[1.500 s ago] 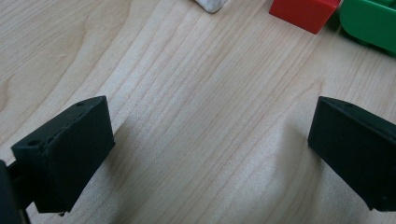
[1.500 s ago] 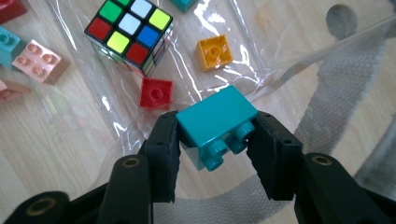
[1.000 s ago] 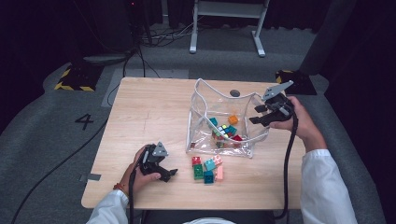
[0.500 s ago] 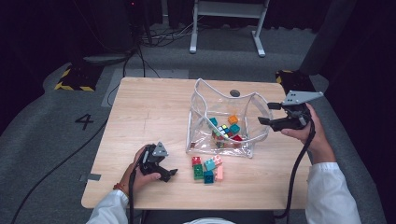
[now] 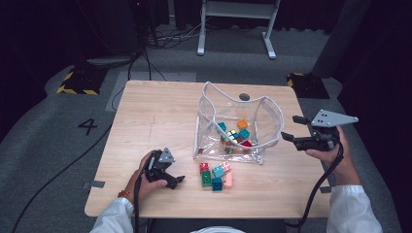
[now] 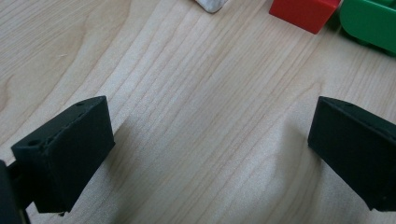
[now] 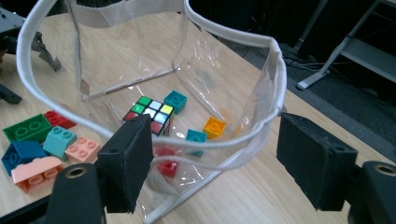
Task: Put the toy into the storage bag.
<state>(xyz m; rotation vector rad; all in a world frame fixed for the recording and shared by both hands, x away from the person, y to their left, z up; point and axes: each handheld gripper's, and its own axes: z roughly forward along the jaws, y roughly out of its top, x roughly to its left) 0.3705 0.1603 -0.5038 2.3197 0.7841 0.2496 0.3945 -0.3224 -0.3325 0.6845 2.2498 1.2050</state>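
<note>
A clear plastic bag point(image 5: 266, 112) with a white rim point(image 7: 275, 79) stands open on the table. Inside lie a Rubik's cube point(image 7: 149, 112), an orange brick point(image 7: 214, 127) and several other bricks. My right gripper point(image 5: 290, 127) hovers just right of the bag, pointing at it. It is open, its jaws have just been opening, and its pads point(image 7: 317, 158) touch nothing. Loose bricks point(image 5: 216, 174) lie in front of the bag. My left gripper point(image 5: 178, 182) rests open on the wood left of them, with only bare table between its fingers point(image 6: 65, 154).
The wooden table point(image 5: 155, 116) has free room on its left half and along the front right. A red brick point(image 6: 303, 11) and a green brick point(image 6: 369, 23) lie just ahead of the left gripper. A white stand point(image 5: 235, 19) and cables sit on the floor behind.
My right gripper has let go of the bag's right rim and drawn away to the right, jaws spreading. The bag's mouth now stands wider. The left gripper has not moved.
</note>
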